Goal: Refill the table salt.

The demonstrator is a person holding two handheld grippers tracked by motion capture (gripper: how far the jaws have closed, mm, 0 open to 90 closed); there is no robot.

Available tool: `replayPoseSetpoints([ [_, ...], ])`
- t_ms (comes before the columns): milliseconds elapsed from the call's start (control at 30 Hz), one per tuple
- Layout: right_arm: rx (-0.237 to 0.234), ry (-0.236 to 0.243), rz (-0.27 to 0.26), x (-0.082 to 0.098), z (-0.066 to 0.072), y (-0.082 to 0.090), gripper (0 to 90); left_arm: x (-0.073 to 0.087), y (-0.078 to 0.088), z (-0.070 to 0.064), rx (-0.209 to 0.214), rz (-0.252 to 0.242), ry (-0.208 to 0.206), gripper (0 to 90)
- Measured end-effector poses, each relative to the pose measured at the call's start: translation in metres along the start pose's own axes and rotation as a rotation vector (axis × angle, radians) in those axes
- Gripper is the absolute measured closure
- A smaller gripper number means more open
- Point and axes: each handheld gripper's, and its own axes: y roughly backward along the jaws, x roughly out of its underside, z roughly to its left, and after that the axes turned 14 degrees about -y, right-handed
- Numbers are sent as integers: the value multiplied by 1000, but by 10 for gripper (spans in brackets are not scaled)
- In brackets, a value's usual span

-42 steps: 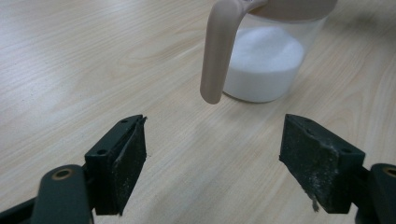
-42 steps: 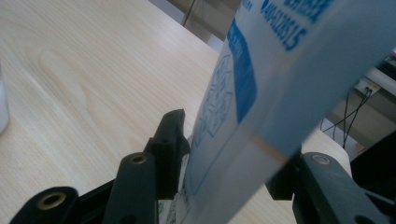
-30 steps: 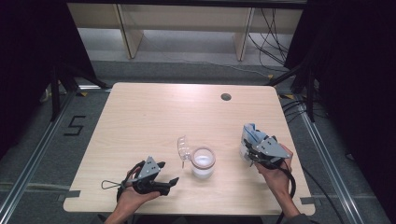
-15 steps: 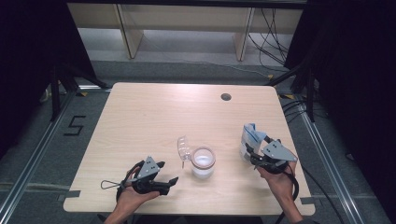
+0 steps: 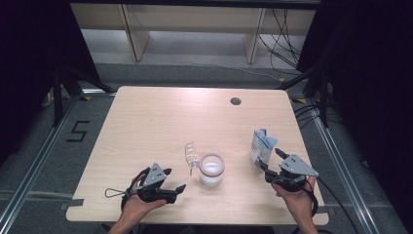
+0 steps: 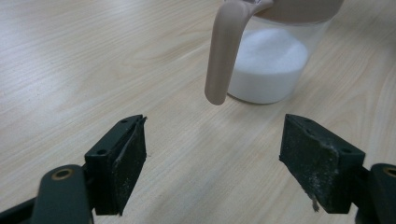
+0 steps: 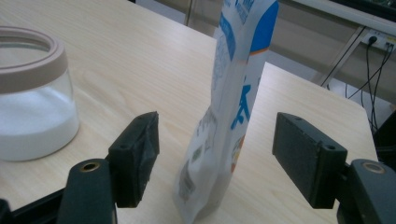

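On the desk (image 5: 146, 122) a clear jar (image 5: 212, 169) with a beige rim stands near the front edge, partly filled with white granules, and its hinged lid (image 5: 190, 154) hangs open to the jar's left. Well to the right of it a blue-and-white pouch (image 5: 262, 147) stands upright, its top folded over.

The step in hand appears to be the setting-down of the pouch after pouring: the right claw (image 5: 271, 165) sits just beside the pouch, and in the right gripper view the pouch (image 7: 229, 107) rises between the two jaws with a gap on either side, touching neither pad. The jaws of the right claw (image 7: 215, 158) have just been opening, and they now stand wide and released; the pouch stands on its own base.

The left claw (image 5: 175, 181) rests low on the desk to the left of the jar, also spread wide and holding nothing. In the left gripper view its jaws (image 6: 212, 156) point toward the jar (image 6: 275, 60), whose beige lid (image 6: 224, 51) hangs down in front of the white contents.

The next move likely calls for drawing the right claw straight back without brushing the light pouch, which could tip easily. After that, closing the jar would mean swinging the lid up and over the rim, perhaps with the left claw, which is nearest.
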Motion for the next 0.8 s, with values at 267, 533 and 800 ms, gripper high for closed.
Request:
replayPoseSetpoints([
  [267,-6,-28,43,8,2,11,303,0,0,1,-1,-3,2,222],
  [533,-34,-38,105,19,8,19,290,1,0,2,-9,2,2,222],
  [800,-58,-46,137,25,11,26,284,1,-1,2,-7,-6,12,222],
])
